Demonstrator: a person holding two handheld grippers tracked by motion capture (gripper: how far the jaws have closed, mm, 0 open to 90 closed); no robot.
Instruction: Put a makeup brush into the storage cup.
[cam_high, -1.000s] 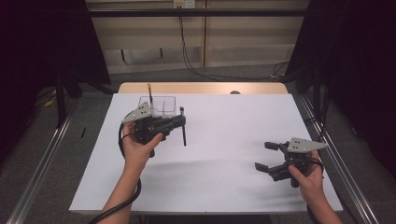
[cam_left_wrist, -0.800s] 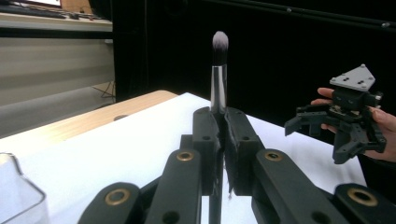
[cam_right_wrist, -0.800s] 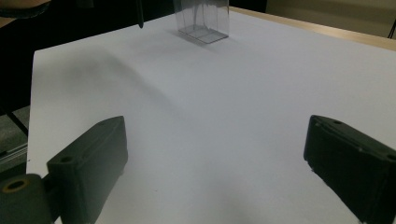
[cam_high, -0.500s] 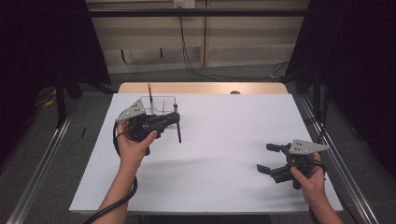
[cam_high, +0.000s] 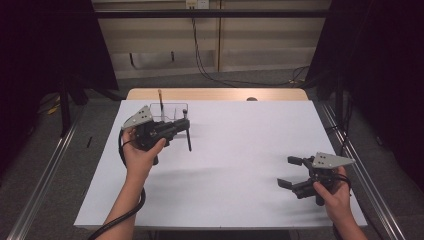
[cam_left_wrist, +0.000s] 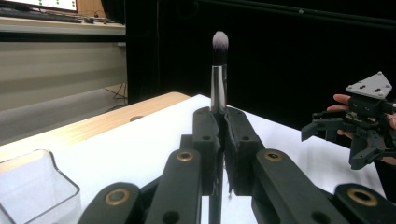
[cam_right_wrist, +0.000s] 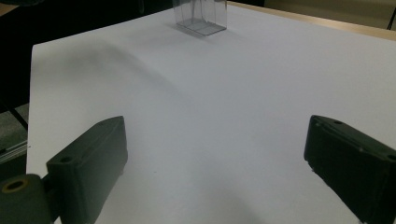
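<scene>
The left hand-held gripper (cam_high: 186, 131), raised above the counter's (cam_high: 240, 150) far left part, is clamped on a makeup brush (cam_left_wrist: 218, 74); in the left gripper view the brush stands upright between the pressed jaws, bristles uppermost. A clear plastic box (cam_high: 172, 111) stands just behind this gripper near the counter's far left corner, with a pencil (cam_high: 160, 98) upright in it. The right hand-held gripper (cam_high: 291, 172), near the counter's near right corner, has its jaws spread wide with nothing between them.
</scene>
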